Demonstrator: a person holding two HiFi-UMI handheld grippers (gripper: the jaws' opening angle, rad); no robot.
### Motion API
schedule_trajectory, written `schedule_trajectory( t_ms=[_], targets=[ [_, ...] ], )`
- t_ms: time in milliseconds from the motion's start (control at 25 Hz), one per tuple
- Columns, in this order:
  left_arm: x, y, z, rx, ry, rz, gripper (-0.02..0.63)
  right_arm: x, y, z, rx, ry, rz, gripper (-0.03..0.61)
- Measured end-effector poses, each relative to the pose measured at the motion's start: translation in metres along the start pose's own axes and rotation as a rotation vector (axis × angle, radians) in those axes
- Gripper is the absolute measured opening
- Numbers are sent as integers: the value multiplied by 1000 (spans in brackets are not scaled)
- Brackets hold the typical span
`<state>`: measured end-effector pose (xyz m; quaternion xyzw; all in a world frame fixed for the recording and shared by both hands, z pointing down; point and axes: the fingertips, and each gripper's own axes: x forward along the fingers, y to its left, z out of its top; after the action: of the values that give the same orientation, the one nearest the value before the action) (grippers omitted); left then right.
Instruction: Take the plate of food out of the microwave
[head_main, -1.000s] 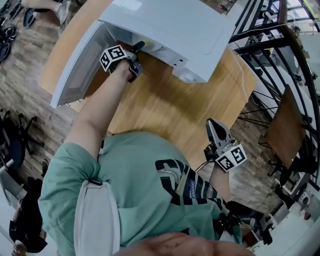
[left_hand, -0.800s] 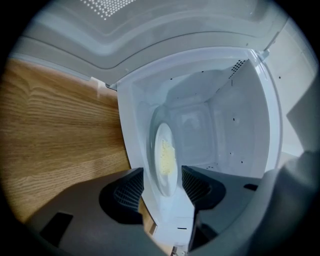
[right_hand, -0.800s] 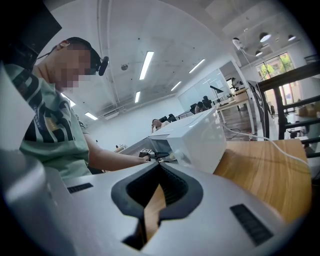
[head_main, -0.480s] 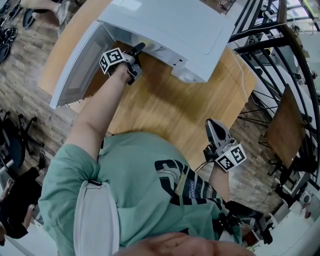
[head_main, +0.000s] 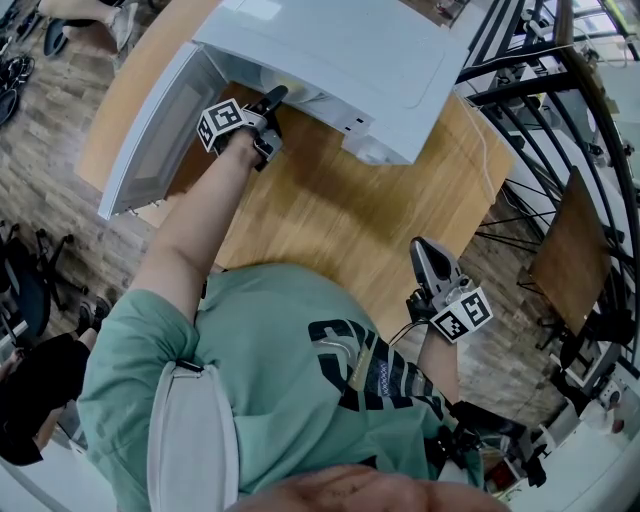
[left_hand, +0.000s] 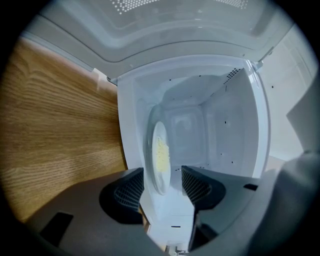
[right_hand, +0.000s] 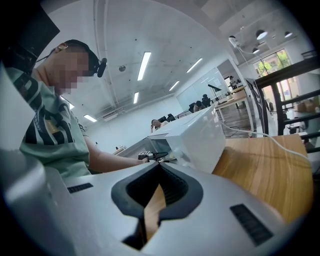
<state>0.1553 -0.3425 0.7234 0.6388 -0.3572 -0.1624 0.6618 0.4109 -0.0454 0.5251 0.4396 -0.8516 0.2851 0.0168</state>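
The white microwave (head_main: 340, 50) stands on the wooden table (head_main: 330, 220) with its door (head_main: 150, 120) swung open to the left. My left gripper (head_main: 275, 95) reaches into the opening. In the left gripper view a glass plate (left_hand: 160, 157) with yellow food (left_hand: 161, 150) sits inside the cavity, seen edge-on. My left gripper (left_hand: 163, 182) is open, its two jaws on either side of the plate's near rim. My right gripper (head_main: 425, 248) hovers over the table's near right edge, shut and empty, also seen as the right gripper (right_hand: 159, 167).
Black metal racks (head_main: 560, 90) stand to the right of the table. A white cable (right_hand: 260, 135) runs across the tabletop behind the microwave (right_hand: 192, 137). People sit at a far desk in the right gripper view. Wood floor surrounds the table.
My left gripper has shifted only slightly at the microwave mouth. The right gripper has held still. Someone at the lower left of the head view has moved.
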Motion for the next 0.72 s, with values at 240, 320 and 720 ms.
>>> schedule_trajectory(
  t_ms=[240, 320, 720],
  targets=[
    [-2, -3, -1, 5, -5, -39, 242, 0, -1, 0, 8, -5, 0, 6],
    [-1, -8, -2, 7, 1, -62, 242, 0, -2, 0, 9, -7, -1, 6],
    [3, -6, -3, 40, 14, -23, 238, -1, -3, -1, 11, -8, 0, 6]
  ],
)
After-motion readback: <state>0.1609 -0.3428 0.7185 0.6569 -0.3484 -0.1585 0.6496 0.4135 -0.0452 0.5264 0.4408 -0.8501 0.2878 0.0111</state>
